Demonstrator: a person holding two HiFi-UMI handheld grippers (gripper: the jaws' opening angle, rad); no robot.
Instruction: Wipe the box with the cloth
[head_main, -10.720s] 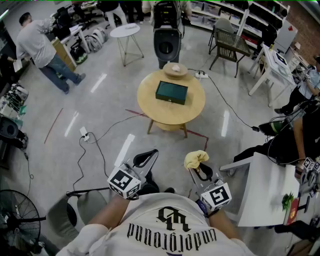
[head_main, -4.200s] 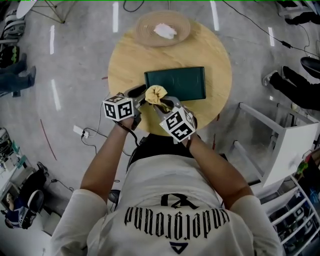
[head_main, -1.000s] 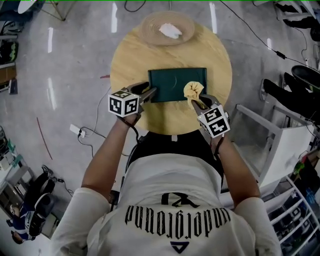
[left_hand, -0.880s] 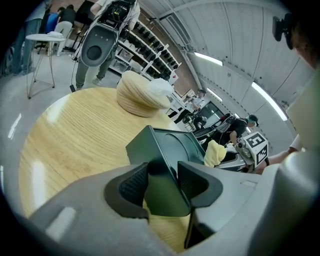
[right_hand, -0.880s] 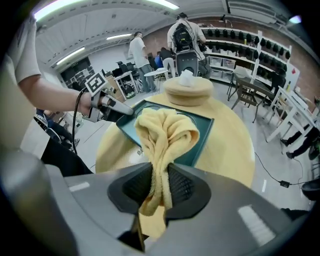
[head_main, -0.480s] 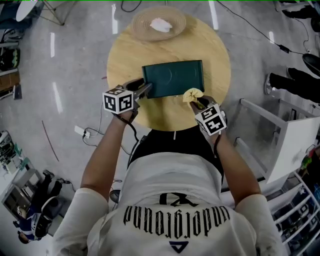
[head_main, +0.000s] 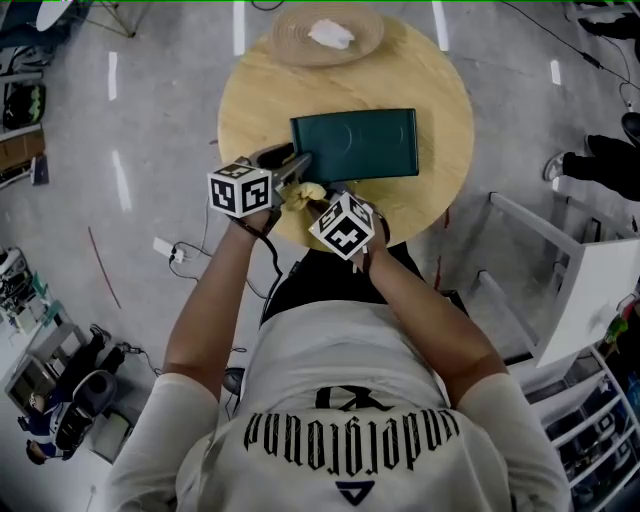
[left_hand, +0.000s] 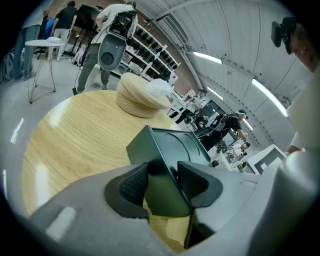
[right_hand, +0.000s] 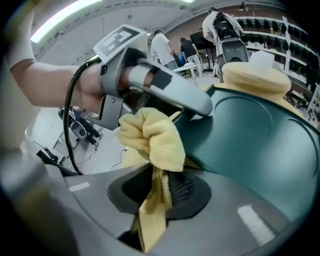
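A dark green flat box (head_main: 355, 145) lies on the round wooden table (head_main: 440, 95). My left gripper (head_main: 288, 165) is shut on the box's near-left corner; in the left gripper view the corner of the box (left_hand: 167, 150) sits between the two pads (left_hand: 131, 184). My right gripper (head_main: 318, 205) is shut on a bunched yellow cloth (head_main: 303, 193), held right at that same corner just below the left jaws. In the right gripper view the cloth (right_hand: 152, 137) bulges above the gripper (right_hand: 160, 187), against the box's (right_hand: 250, 135) near edge and under the left gripper (right_hand: 155, 85).
A woven bowl (head_main: 290, 45) holding a crumpled white thing (head_main: 330, 33) stands at the table's far edge. A white shelf frame (head_main: 590, 290) stands to the right. A cable and power strip (head_main: 165, 248) lie on the floor at left. People stand far off.
My right gripper has carried the cloth leftward from the box's near-right corner to its near-left corner, beside the left gripper. The left gripper still holds the box's corner.
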